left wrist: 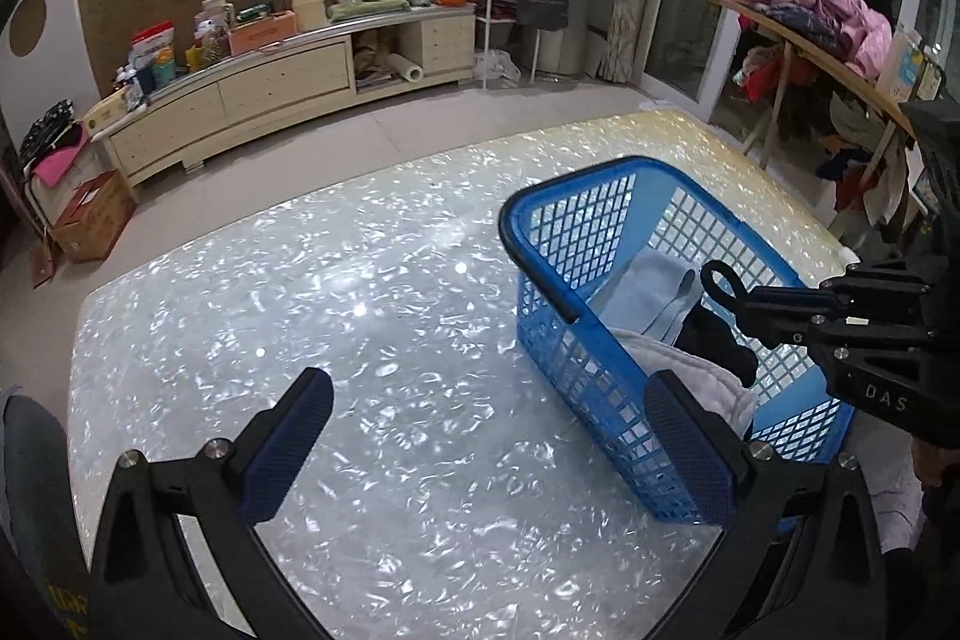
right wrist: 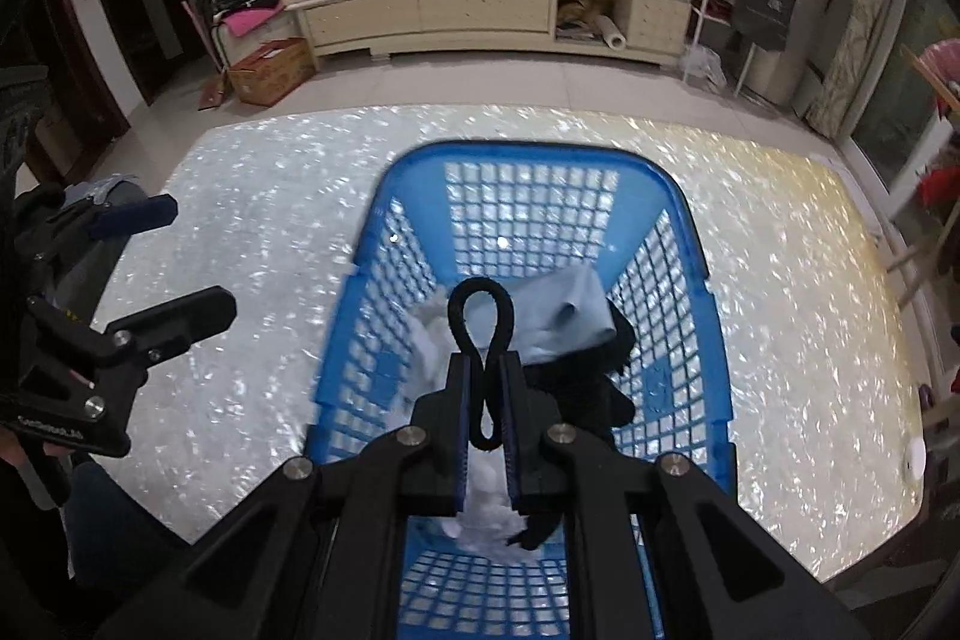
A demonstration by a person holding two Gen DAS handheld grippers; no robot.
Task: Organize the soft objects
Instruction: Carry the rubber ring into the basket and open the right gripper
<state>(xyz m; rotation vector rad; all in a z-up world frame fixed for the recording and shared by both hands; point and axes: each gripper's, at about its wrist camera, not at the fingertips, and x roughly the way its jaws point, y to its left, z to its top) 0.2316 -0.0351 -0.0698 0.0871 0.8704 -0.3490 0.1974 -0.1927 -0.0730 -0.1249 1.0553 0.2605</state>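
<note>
Black loop going into the basket

Right tongs (right wrist: 486, 370) pinch a black loop (right wrist: 480, 316) over the basket (right wrist: 690, 232) (cloths inside); left tongs (left wrist: 480, 436) gape, empty; next, release.

We see a glossy, pearlescent table top (left wrist: 360, 280), a smooth blue plastic lattice basket (right wrist: 528, 220), soft matt cloths (right wrist: 564, 322) inside, and a matt black cord loop (right wrist: 480, 340) with ribbed gripper pads (left wrist: 288, 448).

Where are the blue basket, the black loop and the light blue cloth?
blue basket (right wrist: 690, 202): right wrist view, far right rim corner.
black loop (right wrist: 480, 292): right wrist view, top of loop.
light blue cloth (left wrist: 648, 289): left wrist view, cloth's middle.
</note>
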